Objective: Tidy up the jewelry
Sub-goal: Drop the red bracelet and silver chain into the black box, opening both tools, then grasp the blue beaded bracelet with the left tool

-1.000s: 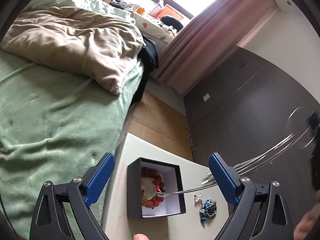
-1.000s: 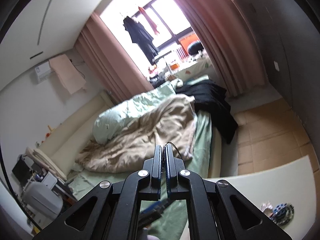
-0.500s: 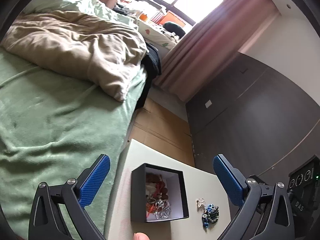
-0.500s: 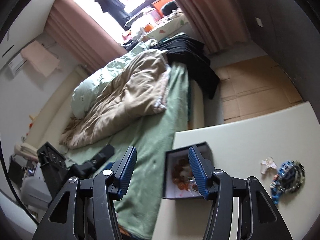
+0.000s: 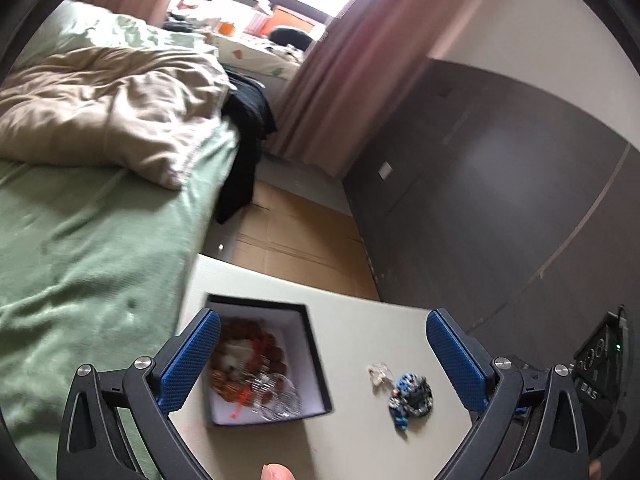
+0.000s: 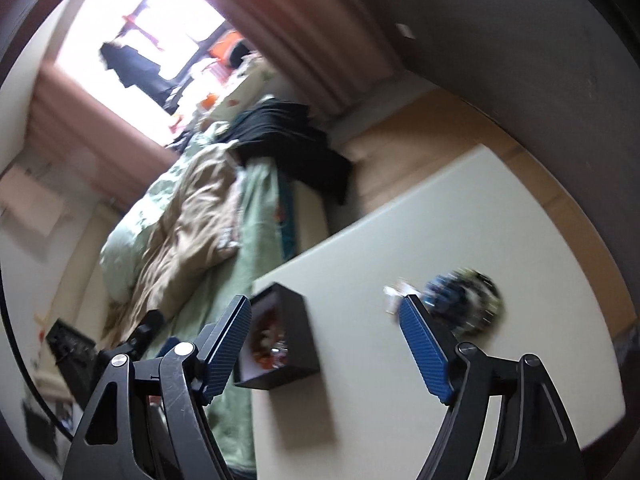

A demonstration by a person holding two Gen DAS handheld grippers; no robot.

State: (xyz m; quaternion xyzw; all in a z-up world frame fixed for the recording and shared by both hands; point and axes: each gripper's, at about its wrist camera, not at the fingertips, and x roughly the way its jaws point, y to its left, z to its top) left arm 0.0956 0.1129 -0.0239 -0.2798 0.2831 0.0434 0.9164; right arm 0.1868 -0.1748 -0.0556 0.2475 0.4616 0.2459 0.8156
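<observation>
Two pieces, a blue bracelet [image 5: 412, 394] and a clear charm [image 5: 379, 372], lie on the worktop [image 5: 360, 332] beside the box [image 5: 316, 364]. We hold both tools, left [image 5: 323, 360] and right [image 6: 326, 344], spread and empty; a blurred, hasty approach could knock the charm away.

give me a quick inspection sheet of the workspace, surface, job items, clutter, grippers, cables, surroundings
Surface: white table, beside the bed, mostly bare.
Job's things: open black box with white lining, holding red-orange beads and silvery pieces; blue beaded bracelet and a small clear trinket lie on the table, outside the box, close together.
Clutter: nothing seen on the table besides the jewelry.
Grippers: left gripper open, empty, above the box and table; right gripper open, empty, between box and bracelet.
Cables: nothing seen.
Surroundings: bed with green sheet, beige duvet, black clothing, pink curtain, dark wardrobe, wood-tone floor.
</observation>
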